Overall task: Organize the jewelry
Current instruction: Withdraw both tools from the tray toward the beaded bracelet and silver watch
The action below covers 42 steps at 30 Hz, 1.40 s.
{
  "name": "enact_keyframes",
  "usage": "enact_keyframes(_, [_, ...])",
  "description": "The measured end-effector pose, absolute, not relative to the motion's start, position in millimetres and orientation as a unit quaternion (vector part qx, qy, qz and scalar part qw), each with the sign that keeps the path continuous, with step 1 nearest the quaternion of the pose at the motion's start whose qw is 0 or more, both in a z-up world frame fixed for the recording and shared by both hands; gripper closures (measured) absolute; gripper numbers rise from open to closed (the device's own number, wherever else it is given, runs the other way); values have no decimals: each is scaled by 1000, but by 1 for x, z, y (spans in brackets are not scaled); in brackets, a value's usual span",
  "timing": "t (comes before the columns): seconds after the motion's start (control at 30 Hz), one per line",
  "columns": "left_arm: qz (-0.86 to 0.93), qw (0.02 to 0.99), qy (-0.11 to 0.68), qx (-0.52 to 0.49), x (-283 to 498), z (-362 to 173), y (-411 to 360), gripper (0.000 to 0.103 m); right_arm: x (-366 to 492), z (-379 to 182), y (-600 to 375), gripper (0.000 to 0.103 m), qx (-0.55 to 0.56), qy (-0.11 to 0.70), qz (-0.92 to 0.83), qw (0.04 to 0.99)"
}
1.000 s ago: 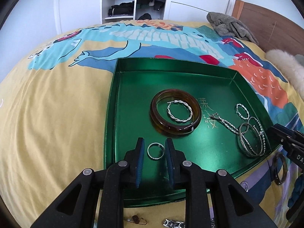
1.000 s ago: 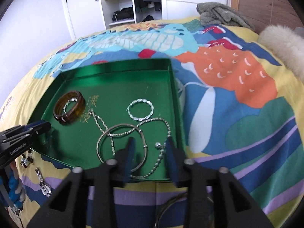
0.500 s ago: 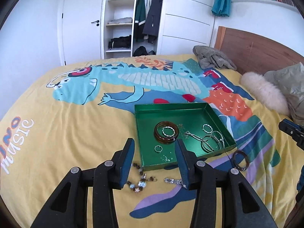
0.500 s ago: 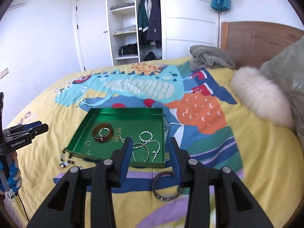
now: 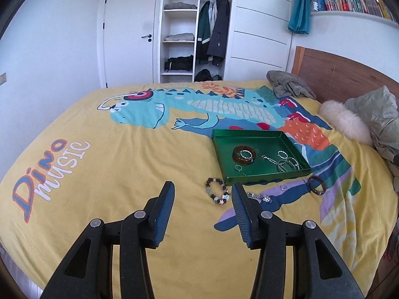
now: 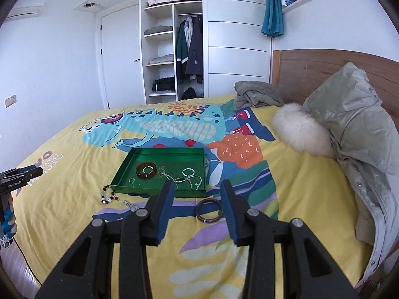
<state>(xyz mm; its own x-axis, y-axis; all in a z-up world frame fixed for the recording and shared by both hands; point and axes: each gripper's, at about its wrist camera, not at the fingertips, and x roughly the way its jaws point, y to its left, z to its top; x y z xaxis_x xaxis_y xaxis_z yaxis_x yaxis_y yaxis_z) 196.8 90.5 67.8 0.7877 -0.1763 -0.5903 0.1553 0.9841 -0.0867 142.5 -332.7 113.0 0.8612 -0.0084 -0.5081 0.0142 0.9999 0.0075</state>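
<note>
Both grippers hang above the bed, jaws spread wide and holding nothing: the left gripper and the right gripper. The green tray sits mid-bed toward the headboard side, holding an amber bangle, a small ring and silver chains. On the bedspread just beside the tray's near edge lie a beaded bracelet, a silver clasp piece and a dark bangle.
</note>
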Motion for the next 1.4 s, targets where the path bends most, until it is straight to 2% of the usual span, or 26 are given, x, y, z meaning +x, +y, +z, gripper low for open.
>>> enact_keyframes(0.77, [-71,951,298,-34,129,59,121,40,77,111,-315,62,7,256,-5,967])
enact_keyframes(0.87, [-64,953,296,-34,119,56,120,32,73,104,-312,62,10,261,-2,965])
enact_keyframes(1.4, [-62,951,303,-21,105,37,116,29,65,86,-300,61,18,276,7,961])
